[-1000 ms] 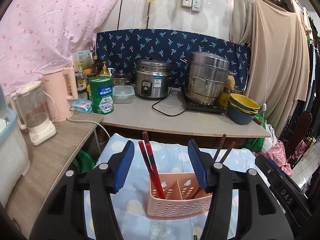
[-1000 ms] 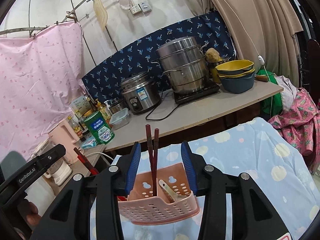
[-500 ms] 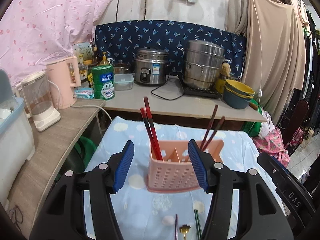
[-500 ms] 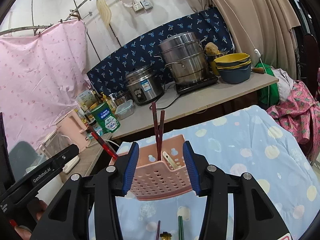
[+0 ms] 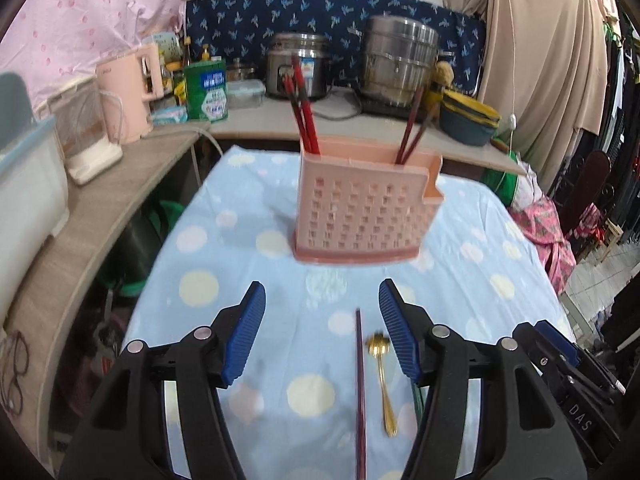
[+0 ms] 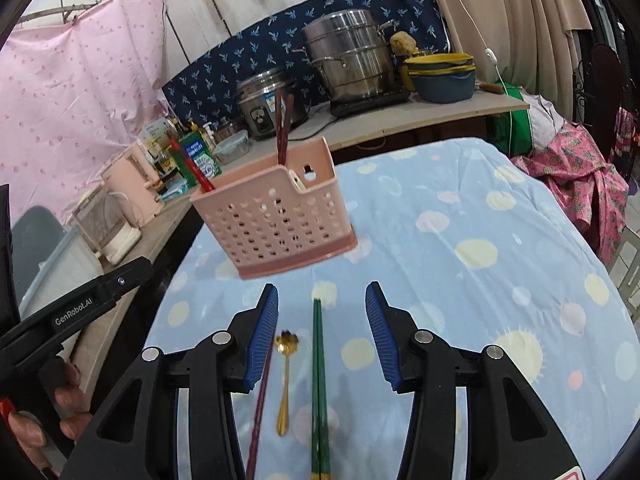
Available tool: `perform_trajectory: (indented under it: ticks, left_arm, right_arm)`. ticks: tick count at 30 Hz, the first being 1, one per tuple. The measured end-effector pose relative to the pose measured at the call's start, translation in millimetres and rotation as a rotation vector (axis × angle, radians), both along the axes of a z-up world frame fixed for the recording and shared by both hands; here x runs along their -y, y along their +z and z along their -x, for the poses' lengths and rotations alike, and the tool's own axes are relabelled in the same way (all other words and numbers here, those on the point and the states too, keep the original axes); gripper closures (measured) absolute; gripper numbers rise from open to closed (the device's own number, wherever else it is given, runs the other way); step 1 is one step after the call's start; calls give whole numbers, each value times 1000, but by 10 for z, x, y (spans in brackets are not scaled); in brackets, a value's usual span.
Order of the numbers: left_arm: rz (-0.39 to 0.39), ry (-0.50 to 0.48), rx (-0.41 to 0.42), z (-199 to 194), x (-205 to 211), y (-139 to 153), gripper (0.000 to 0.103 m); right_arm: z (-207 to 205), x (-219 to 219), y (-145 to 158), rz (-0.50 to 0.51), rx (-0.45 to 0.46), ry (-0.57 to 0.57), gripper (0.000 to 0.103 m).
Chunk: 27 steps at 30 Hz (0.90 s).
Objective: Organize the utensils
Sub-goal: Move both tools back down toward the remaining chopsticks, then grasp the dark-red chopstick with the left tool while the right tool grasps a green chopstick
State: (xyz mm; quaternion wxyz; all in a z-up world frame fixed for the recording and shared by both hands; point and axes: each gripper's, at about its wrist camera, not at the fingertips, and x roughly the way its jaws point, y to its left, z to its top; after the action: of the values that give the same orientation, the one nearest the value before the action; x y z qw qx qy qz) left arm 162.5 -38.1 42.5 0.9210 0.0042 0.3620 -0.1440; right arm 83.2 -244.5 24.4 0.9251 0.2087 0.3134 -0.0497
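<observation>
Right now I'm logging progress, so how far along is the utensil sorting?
Partly done. Red chopsticks and a darker pair already stand in the pink caddy. Nothing is in hand: both the left hand-held gripper and the right hand-held gripper are open. Left on the cloth: gold spoon, green chopsticks, maroon chopstick.

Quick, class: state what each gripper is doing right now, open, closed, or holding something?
Left gripper: open, holding nothing, above a dark red chopstick.
Right gripper: open, holding nothing, above green chopsticks.
</observation>
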Motion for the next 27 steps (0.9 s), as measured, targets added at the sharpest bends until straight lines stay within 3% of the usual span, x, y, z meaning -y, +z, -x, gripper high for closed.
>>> perform_trajectory:
  ticks: [13, 21, 27]
  left_arm:
    - [-82, -34, -172, 532, -105, -822, 47]
    - [-97, -43, -235, 723, -119, -1066, 47]
    - [-104, -60, -241, 809, -88, -1115, 47]
  right_arm:
    - [508, -203, -669, 36, -184, 51, 58]
    - [623, -406, -898, 74, -240, 110, 59]
    - [632, -500, -941, 94, -251, 138, 70]
